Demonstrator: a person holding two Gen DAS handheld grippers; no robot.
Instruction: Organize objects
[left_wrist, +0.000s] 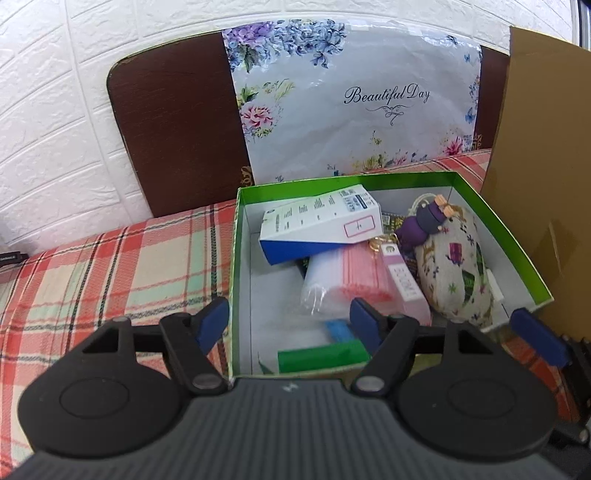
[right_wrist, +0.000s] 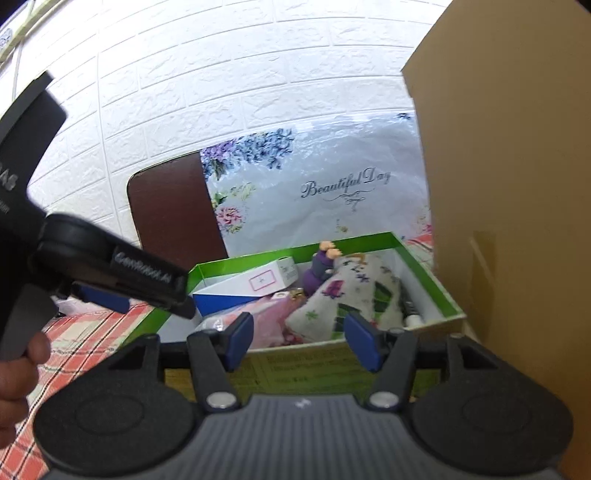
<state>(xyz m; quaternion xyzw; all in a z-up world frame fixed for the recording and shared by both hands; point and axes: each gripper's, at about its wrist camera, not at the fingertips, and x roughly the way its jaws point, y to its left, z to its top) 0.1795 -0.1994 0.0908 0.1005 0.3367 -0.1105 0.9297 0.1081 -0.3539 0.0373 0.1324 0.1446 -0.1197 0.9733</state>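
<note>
Green box (left_wrist: 517, 258) stands on the plaid-covered surface (left_wrist: 92, 277), open at the top, with a brown cardboard panel (left_wrist: 546, 147) just beside its right wall and a floral "Beautiful Day" bag (left_wrist: 351, 110) propped behind it.

Contents noted: white-and-blue carton (left_wrist: 317, 225) lying tilted on top at the rear left; clear bag of pink items (left_wrist: 347, 284) beneath it; pink tag (left_wrist: 402, 277) with a gold ring; patterned fabric pouch (left_wrist: 454, 273) along the right side; purple figure (left_wrist: 417, 225) at the pouch's far end; green block (left_wrist: 321, 356) and a small blue piece (left_wrist: 340, 328) at the near wall.

Left gripper (left_wrist: 291, 325): jaws spread wide, holding nothing, poised over the near left corner of the box. Right gripper (right_wrist: 299, 339): jaws likewise apart and empty, low in front of the box's near wall.

Handling assessment: the carton appears light and stiff; take it across its narrow faces. The pouch looks soft and will yield, so grip at mid-body. The clear bag is likely slippery and limp; pinch a gathered fold. The figure is small and may roll
</note>
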